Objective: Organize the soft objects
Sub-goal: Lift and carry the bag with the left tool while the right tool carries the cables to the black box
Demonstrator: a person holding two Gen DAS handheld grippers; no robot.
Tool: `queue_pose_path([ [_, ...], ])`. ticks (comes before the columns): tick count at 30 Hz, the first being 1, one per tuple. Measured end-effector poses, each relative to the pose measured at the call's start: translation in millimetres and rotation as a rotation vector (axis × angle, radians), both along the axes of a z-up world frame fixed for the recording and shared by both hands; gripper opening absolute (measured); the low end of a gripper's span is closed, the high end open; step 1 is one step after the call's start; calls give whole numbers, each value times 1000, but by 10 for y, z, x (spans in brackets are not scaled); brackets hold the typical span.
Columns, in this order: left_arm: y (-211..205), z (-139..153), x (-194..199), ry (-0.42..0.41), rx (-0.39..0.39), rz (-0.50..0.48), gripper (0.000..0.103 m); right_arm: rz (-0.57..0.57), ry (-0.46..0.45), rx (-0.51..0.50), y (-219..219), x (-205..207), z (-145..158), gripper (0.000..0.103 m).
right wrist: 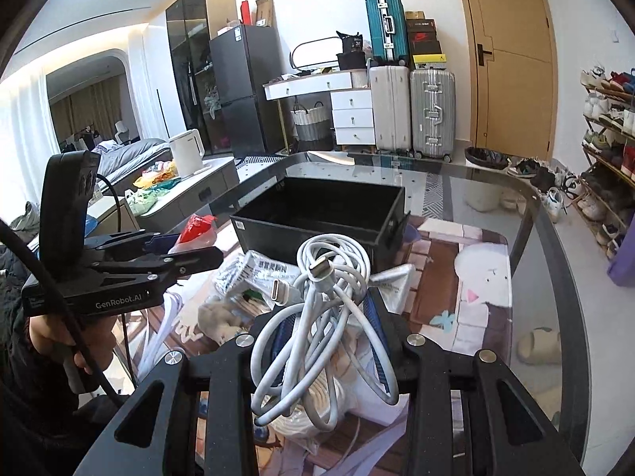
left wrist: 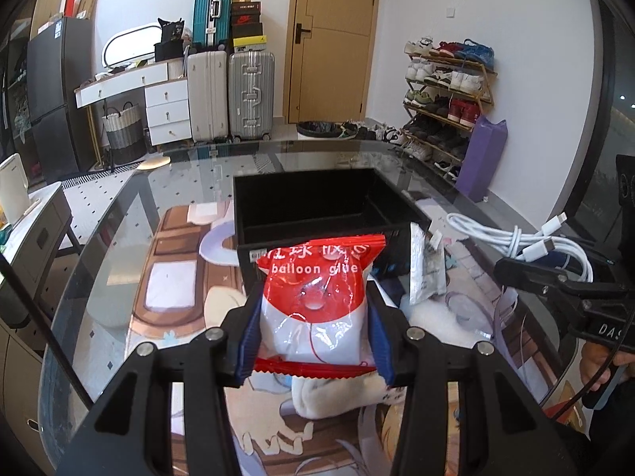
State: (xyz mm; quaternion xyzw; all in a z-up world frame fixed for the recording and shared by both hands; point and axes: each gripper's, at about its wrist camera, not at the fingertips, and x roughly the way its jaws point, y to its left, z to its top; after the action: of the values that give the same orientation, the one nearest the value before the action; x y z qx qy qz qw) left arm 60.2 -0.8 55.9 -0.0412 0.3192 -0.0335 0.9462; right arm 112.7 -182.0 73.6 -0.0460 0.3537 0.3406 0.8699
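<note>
Left gripper clamps the balloon glue packet across its soft lower half; right gripper pinches a white cable bundle mid-coil. Both look light, limp and slippery, likely to sag or slide. Just beyond each stands the black bin, empty.

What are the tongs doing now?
Left tongs shut on glue bag. Right tongs shut on cable. Bin ahead, nothing blocking.

glass table wears a cartoon mat; on the mat a black bin, silver packet and plush just before the bin.
</note>
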Motion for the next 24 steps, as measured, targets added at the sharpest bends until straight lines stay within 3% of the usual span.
queue_pose_path([
  [8,-22,178,68,-41,-5,-2,46,-3,-12,-5,73,96,147,36],
  [24,54,310,470,-46,-58,23,46,9,-12,18,223,471,317,36],
])
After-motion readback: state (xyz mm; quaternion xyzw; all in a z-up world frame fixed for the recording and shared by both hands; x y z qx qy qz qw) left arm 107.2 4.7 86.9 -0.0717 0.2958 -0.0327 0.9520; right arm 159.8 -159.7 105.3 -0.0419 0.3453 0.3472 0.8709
